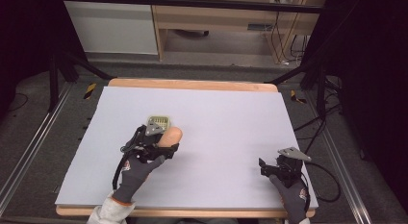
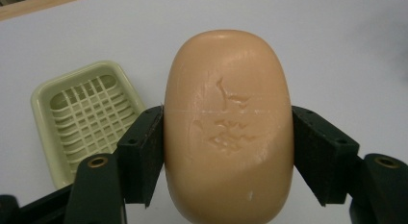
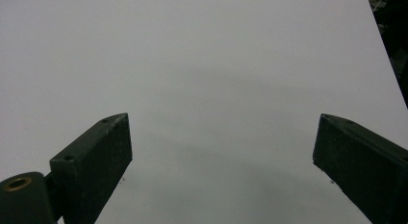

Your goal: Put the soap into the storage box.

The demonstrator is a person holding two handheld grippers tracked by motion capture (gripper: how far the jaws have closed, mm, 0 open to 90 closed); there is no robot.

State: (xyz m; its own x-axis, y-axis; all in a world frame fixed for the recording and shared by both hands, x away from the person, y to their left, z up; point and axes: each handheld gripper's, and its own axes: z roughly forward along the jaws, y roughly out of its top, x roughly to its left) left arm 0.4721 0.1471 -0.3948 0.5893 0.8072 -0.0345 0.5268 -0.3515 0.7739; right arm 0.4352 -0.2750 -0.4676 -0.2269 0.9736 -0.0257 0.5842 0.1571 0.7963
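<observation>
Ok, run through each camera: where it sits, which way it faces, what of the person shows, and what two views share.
High view: above the person's side, looking forward and down on the table; both gloved hands, left gripper and right gripper show.
Left gripper view: rides the left gripper, looking along its jaws shut on the soap; soap dish beyond.
Right gripper view: rides the right gripper, jaws open over bare table.
Shared: soap and dish appear in the high and left gripper views.

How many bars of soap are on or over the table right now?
1. The single tan oval soap bar is clamped between the left gripper jaws, just beside the pale green slatted plastic soap dish on the white table.
</observation>
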